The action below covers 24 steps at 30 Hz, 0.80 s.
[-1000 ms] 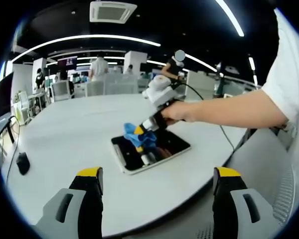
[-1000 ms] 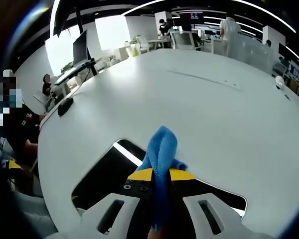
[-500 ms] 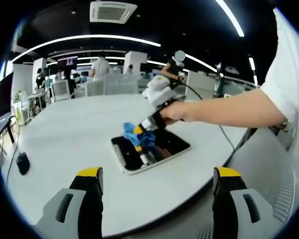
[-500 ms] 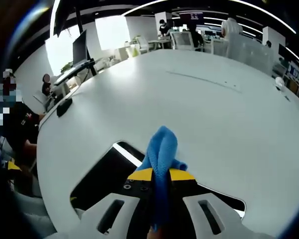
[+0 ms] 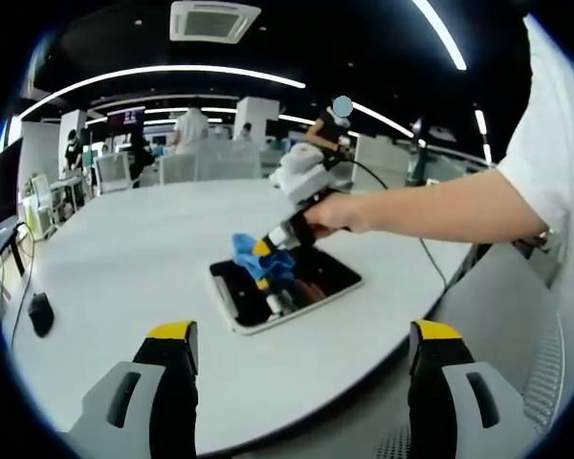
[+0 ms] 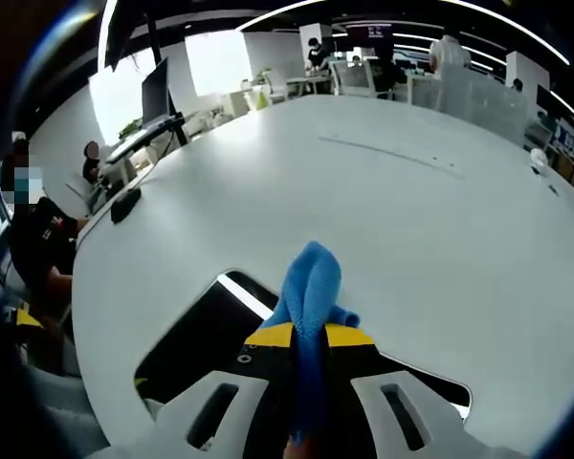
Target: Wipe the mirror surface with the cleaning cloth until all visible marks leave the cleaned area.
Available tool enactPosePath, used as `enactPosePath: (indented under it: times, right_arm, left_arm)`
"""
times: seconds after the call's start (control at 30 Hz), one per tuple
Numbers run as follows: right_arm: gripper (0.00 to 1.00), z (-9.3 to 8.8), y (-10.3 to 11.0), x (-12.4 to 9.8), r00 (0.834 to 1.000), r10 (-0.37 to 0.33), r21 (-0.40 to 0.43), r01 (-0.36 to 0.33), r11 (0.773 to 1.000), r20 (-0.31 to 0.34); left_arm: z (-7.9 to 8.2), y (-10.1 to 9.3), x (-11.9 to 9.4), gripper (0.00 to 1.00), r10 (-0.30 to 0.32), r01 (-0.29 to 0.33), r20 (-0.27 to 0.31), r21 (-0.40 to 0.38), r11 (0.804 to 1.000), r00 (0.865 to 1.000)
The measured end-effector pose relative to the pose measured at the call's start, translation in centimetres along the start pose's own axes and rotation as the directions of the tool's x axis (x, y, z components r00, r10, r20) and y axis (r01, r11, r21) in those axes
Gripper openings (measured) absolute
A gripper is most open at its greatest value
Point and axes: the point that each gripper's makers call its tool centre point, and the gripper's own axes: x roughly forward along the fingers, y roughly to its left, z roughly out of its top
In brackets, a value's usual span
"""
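A: right gripper [image 6: 308,337] state?
B: jaws closed tight on the blue cleaning cloth [image 6: 309,287]. Cloth sticks up past the yellow tips in a folded bunch. In the left gripper view the same cloth [image 5: 264,258] is pressed down onto the mirror [image 5: 318,279], near its far-left part.

A: left gripper [image 5: 302,344]?
B: jaws spread wide, nothing between them, held above the near part of the table [image 5: 124,277], well apart from the mirror.

A: where's the mirror sitting?
B: flat on the white table [image 6: 411,220], dark reflective face up, white frame. In the left gripper view it lies near the table's edge on the person's side. In the right gripper view the mirror [image 6: 196,335] runs under the jaws, one bright corner edge visible to the left of the cloth.

A: room to move?
B: wide bare table beyond and to the left of the mirror. A black mouse [image 5: 40,313] lies far left near the table edge, well apart. A cable [image 5: 430,258] trails off the right side of the table behind the person's hand [image 5: 333,212].
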Motion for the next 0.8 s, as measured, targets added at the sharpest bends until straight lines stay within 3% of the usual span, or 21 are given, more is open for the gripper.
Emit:
enactPosePath:
  times: [0.43,0.8]
  right_arm:
    - [0.05,-1.4,-2.8,-1.8,0.999,-0.037,0.042,0.037,0.998,-0.005]
    - [0.05,-1.9,-3.9,-2.3,0.998,-0.058,0.058,0.058,0.997,-0.005]
  left_arm:
    - [-0.2,-0.1,0.0,0.91,-0.008,0.008,-0.012,0.001,1.0,1.0]
    - [-0.2,0.1,-0.1,0.93,-0.004,0.004,-0.014,0.005,1.0,1.0]
